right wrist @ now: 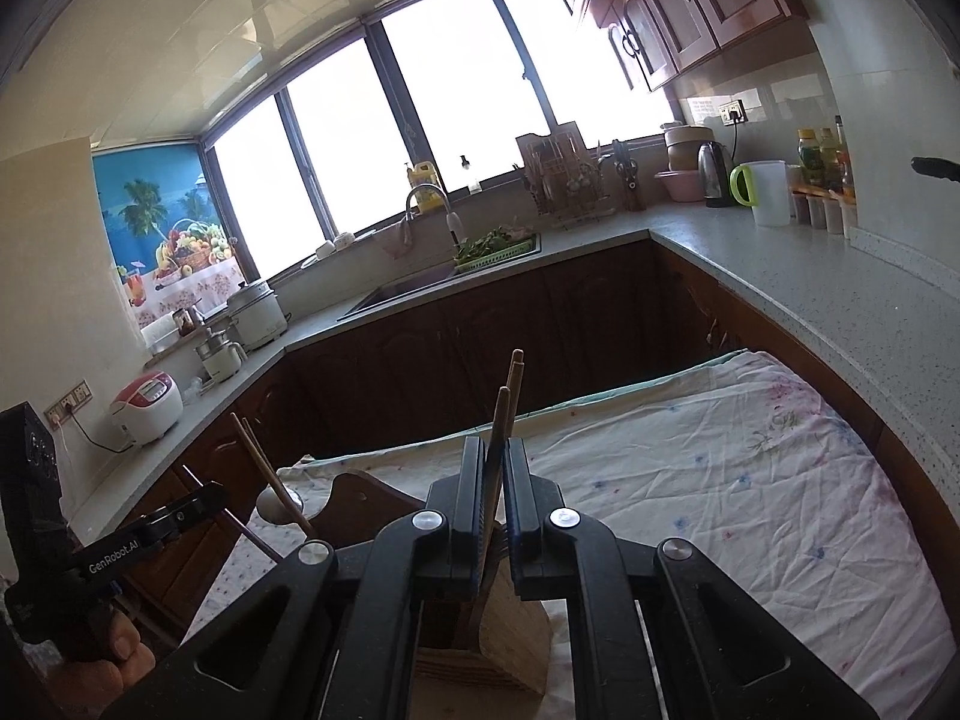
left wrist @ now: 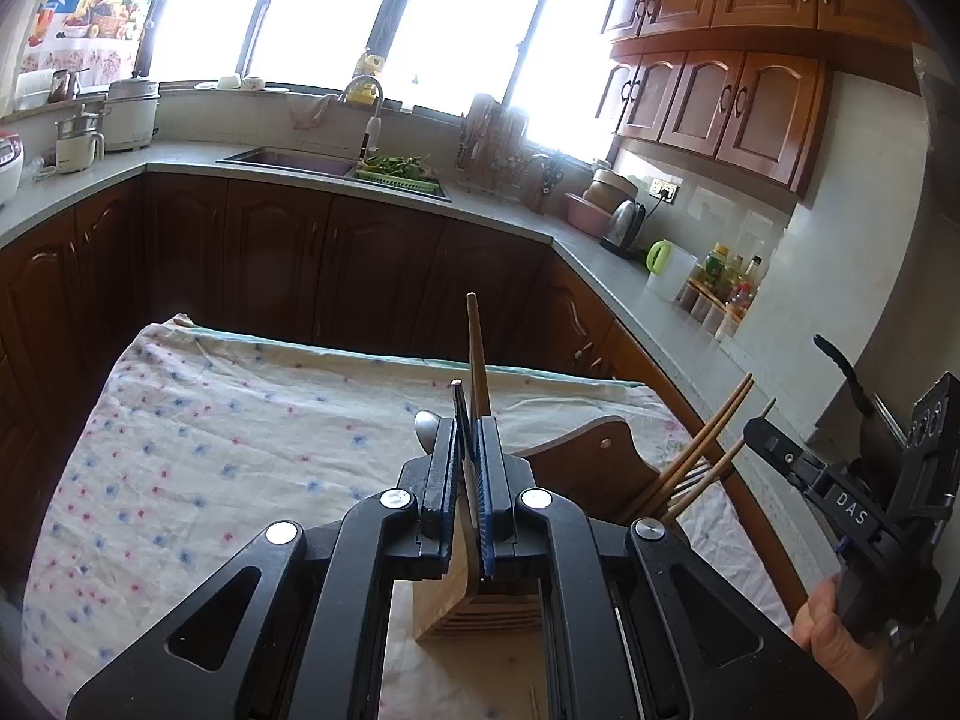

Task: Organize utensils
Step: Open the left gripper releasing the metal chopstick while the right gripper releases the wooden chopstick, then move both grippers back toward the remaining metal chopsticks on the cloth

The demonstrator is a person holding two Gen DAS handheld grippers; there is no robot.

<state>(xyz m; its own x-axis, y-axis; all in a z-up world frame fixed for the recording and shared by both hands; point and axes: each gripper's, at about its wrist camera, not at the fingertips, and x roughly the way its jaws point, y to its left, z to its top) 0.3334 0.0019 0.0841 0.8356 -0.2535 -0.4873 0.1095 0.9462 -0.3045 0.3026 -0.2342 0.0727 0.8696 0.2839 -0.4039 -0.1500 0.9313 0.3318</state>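
Left wrist view first: a wooden utensil holder (left wrist: 480, 606) stands on the cloth-covered table (left wrist: 210, 450), right under the left hand-held gripper (left wrist: 469, 480). Its jaws are together, clamped on a wooden-handled utensil (left wrist: 477, 348) and a thin dark one beside it, both pointing up over the holder. A metal spoon bowl (left wrist: 427, 427) peeks out just left of the jaws. To the right, several chopsticks (left wrist: 708, 450) lean out of the holder's far compartment, near its curved wooden back (left wrist: 588, 462). The right hand-held gripper (left wrist: 762, 435) reaches in from the right edge, a hand (left wrist: 831, 636) around its grip.

Right wrist view: the right hand-held gripper (right wrist: 495, 486) sits over the same holder (right wrist: 498, 642), its jaws nearly together around a pair of chopsticks (right wrist: 510, 396) that rise between them; I cannot tell whether the pads press. The left hand-held gripper (right wrist: 204, 495) is at the left, with the spoon (right wrist: 276, 504) beside it.

Behind, a grey counter (right wrist: 780, 276) wraps the room, carrying a sink (right wrist: 408, 288), kettle (right wrist: 714, 174) and rice cooker (right wrist: 147, 408) beneath bright windows.
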